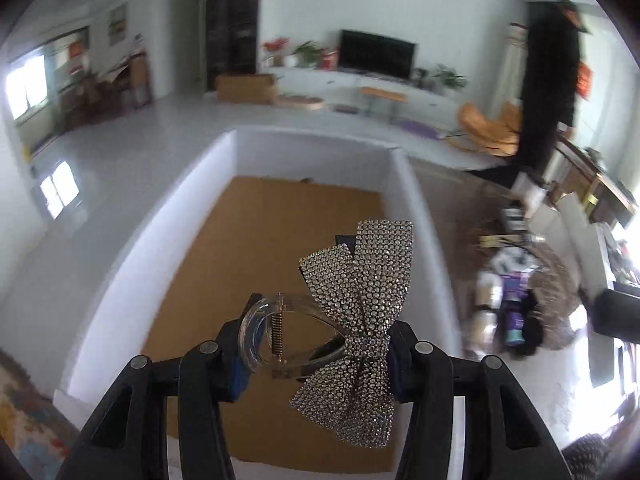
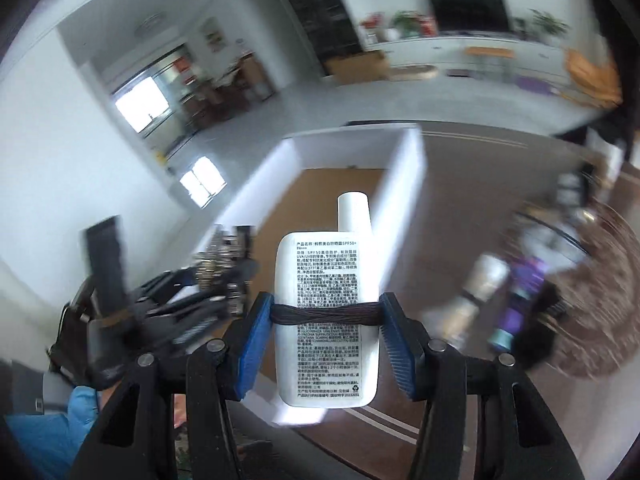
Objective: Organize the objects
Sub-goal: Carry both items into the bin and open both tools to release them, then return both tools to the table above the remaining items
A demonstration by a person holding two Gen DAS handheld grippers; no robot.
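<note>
My left gripper [image 1: 316, 356] is shut on a clear hair claw clip with a rhinestone bow [image 1: 360, 312], held up over a white-walled box [image 1: 192, 216] with a brown cardboard floor. In the right wrist view, my right gripper [image 2: 326, 336] is shut on a flat white sunscreen bottle [image 2: 326, 320] that has a dark hair tie [image 2: 324, 315] wound around it. The bottle stands upright, cap away from me. The same white box [image 2: 404, 184] lies ahead of it. The left gripper with the bow [image 2: 216, 280] shows blurred at the left.
A round woven basket [image 1: 556, 304] with bottles and small items sits on the dark table [image 2: 472, 184] to the right of the box, also seen as the basket [image 2: 592, 300]. A sleeve in blue [image 2: 52, 432] is at lower left. The living room lies beyond, with a TV [image 1: 376, 54].
</note>
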